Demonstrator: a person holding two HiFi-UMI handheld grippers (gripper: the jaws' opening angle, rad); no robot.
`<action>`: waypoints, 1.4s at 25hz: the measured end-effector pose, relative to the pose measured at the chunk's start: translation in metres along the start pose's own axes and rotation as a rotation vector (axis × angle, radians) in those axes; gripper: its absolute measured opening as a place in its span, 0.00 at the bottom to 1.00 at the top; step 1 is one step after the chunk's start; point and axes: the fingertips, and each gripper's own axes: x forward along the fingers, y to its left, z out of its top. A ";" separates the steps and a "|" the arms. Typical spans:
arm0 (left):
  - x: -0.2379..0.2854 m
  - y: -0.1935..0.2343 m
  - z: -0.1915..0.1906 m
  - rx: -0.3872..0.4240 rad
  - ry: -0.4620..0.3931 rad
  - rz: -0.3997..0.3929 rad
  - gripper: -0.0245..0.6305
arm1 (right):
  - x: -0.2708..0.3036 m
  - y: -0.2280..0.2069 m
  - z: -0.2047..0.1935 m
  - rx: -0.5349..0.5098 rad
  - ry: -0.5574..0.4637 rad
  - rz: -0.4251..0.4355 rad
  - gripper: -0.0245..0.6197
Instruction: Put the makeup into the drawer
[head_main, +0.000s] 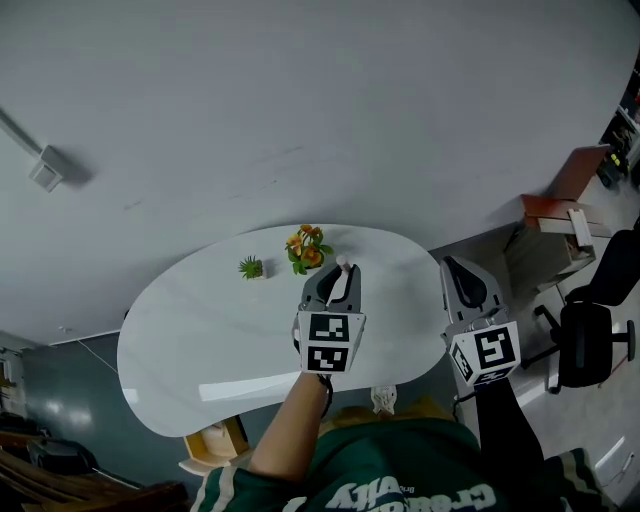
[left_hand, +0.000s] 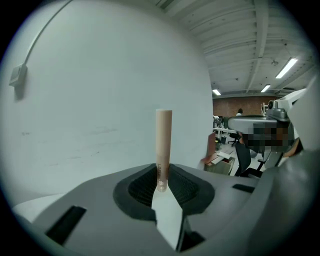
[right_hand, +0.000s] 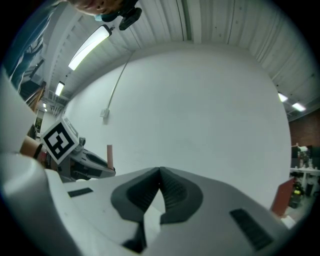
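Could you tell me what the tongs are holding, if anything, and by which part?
Left tongs grip a beige makeup tube by its lower end; right tongs are shut, empty.

Makeup tube (left_hand: 163, 145) print too small to read; in head view, its body hidden behind left gripper (head_main: 338, 276).

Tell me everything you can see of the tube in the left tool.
The tube is slim, beige and smooth, likely plastic. It has a flat top, a line of small print low on its side and a clear rounded bottom end. It stands upright, clamped near that lower end between the ribbed pads of the left tool, with most of its length rising above them. Only the pads touch it. It is held over the white table.
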 end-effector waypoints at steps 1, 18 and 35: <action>-0.006 0.001 0.005 -0.002 -0.006 0.008 0.15 | 0.001 0.001 0.003 -0.001 -0.007 0.005 0.04; -0.067 0.050 0.009 -0.057 -0.069 0.101 0.15 | 0.040 0.056 0.020 0.012 -0.042 0.118 0.04; -0.269 0.222 -0.091 -0.190 0.012 0.490 0.15 | 0.101 0.327 0.048 0.026 -0.058 0.542 0.04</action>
